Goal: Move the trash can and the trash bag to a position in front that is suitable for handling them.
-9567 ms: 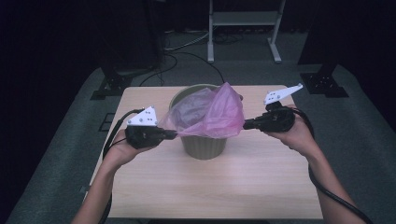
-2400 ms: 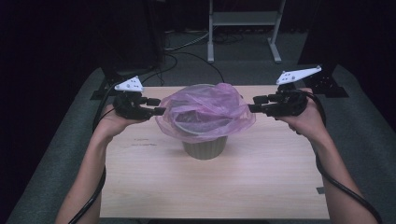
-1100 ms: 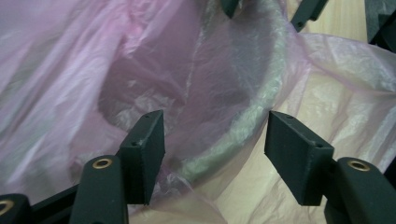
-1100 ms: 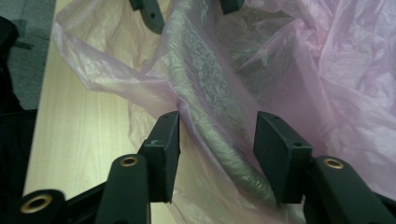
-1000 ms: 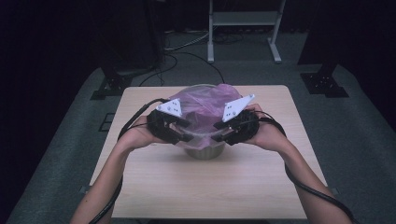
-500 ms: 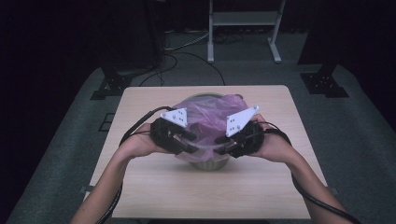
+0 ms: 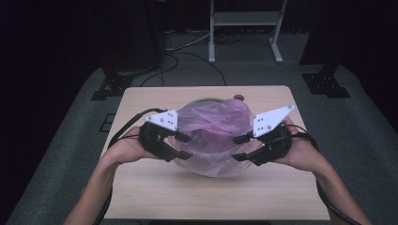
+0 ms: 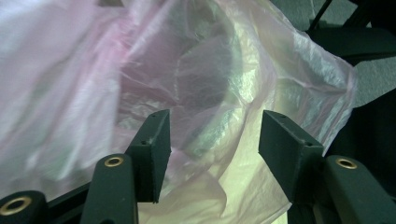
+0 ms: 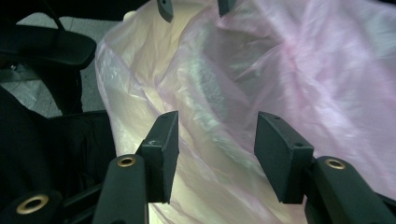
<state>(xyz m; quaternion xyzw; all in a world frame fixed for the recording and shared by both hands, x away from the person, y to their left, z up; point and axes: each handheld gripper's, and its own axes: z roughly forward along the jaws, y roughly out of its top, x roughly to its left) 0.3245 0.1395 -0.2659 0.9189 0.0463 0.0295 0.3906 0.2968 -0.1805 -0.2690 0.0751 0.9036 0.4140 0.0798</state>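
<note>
We are lining a bin with a thin pink bag. On the left, our left gripper (image 7: 184, 146) sits at the bag's (image 7: 213, 133) near left side, jaws wide apart and gripping nothing, with the plastic loose between them. In the middle of the table (image 7: 141, 103), the bag covers the bin (image 7: 206, 100), whose grey rim peeks out at the far side. On the right, our right gripper (image 7: 240, 147) is wide open too, at the near right side. We think both sit low so we can pull the bag's edge down around the rim.
</note>
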